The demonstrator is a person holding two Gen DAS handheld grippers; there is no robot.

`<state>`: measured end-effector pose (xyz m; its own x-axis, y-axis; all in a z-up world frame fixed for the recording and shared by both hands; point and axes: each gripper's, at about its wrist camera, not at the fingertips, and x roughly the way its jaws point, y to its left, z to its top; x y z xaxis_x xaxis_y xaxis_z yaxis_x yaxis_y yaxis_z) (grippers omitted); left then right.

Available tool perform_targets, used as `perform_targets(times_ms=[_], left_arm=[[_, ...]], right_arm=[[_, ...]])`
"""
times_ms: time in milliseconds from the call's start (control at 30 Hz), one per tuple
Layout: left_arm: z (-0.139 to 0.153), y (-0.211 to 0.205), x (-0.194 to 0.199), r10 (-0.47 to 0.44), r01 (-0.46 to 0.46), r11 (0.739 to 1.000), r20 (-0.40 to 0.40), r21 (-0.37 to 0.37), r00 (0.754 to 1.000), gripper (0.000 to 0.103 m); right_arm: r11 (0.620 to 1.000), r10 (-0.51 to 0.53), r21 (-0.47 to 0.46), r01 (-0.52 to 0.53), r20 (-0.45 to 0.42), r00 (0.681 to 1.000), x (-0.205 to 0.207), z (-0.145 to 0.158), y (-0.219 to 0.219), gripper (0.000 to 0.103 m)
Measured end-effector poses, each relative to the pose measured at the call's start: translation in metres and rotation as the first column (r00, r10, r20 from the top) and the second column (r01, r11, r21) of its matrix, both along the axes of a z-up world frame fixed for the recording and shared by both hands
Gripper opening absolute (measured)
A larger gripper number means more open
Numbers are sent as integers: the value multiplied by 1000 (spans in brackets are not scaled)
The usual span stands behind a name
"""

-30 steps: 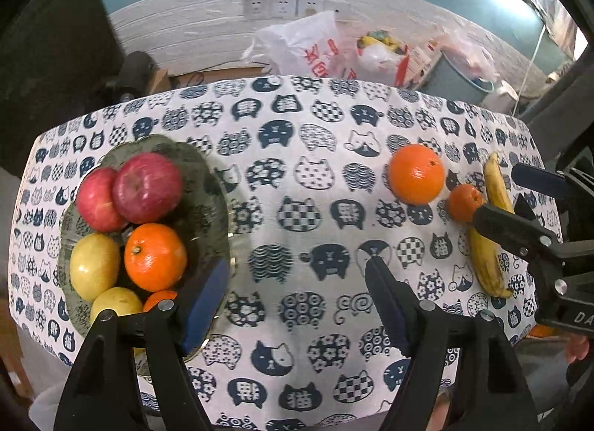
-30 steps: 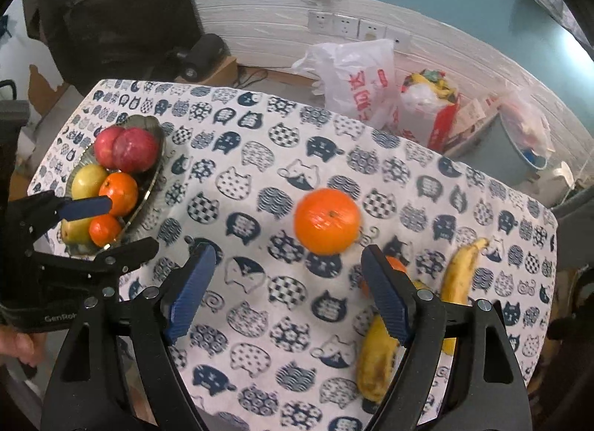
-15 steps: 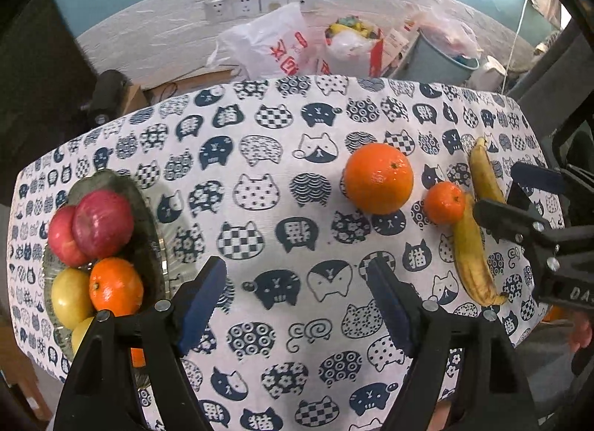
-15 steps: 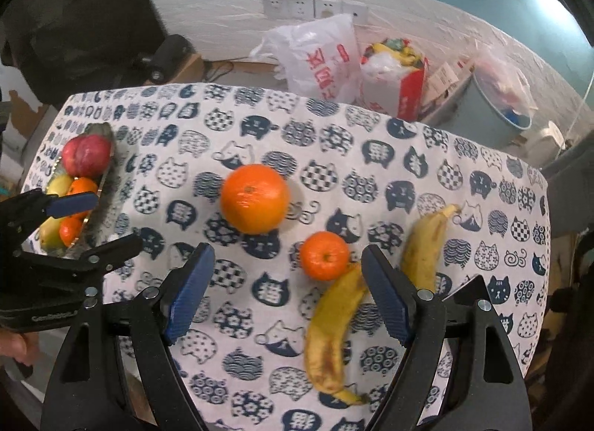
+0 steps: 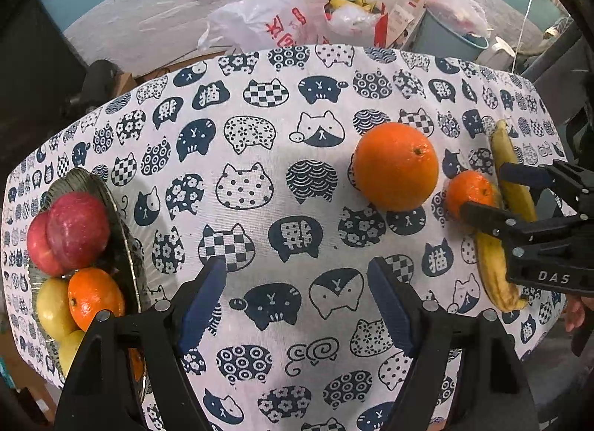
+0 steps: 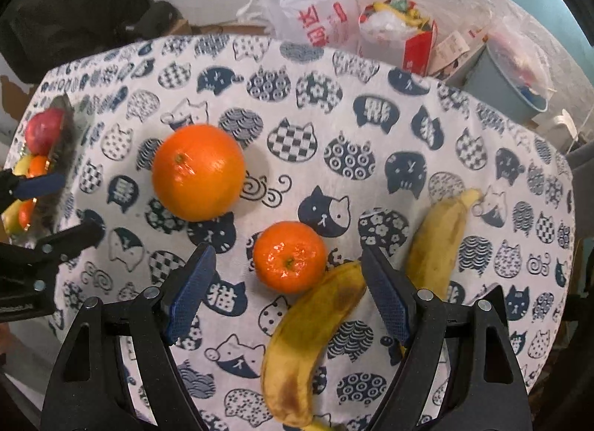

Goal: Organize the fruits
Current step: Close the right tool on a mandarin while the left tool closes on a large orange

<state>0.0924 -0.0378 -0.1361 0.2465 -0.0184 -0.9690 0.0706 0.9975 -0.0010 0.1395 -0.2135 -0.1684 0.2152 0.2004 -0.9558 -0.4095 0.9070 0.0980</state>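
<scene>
Right wrist view: cat-print tablecloth (image 6: 334, 126) covers the table, plastic bags (image 6: 315, 11) against the wall behind. Two bananas (image 6: 315, 334) lie lengthwise toward the far edge, a small orange (image 6: 289, 256) touching one. Right gripper (image 6: 287, 286) and left gripper (image 5: 297, 297) both gape, empty.

Fruit bowl (image 5: 122, 215) far left, orange (image 6: 198, 172) mid, mandarin (image 6: 289, 256) touching 2 bananas (image 6: 315, 338) right

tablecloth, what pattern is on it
The tablecloth is white with dark navy cat heads in varied fills; clearest in the left wrist view.
</scene>
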Motion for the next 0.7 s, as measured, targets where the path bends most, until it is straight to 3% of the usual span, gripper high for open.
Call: perform_targets(times_ms=[233, 367, 467, 700], left_arm=[[-6, -6, 6, -6, 6, 1000, -18, -5, 1000, 80], [-6, -12, 10, -15, 15, 1000, -16, -17, 1000, 80], [-5, -17, 14, -17, 17, 999, -16, -27, 1000, 80], [-1, -30, 26, -4, 4, 997, -9, -79, 1000, 81]], right_arm=[[999, 27, -32, -27, -12, 1000, 2, -20, 1, 78], [999, 35, -38, -35, -5, 999, 4, -24, 2, 57], [999, 51, -13, -51, -12, 999, 4, -26, 2, 46], [999, -1, 46, 0, 19, 1000, 4, -15, -8, 46]])
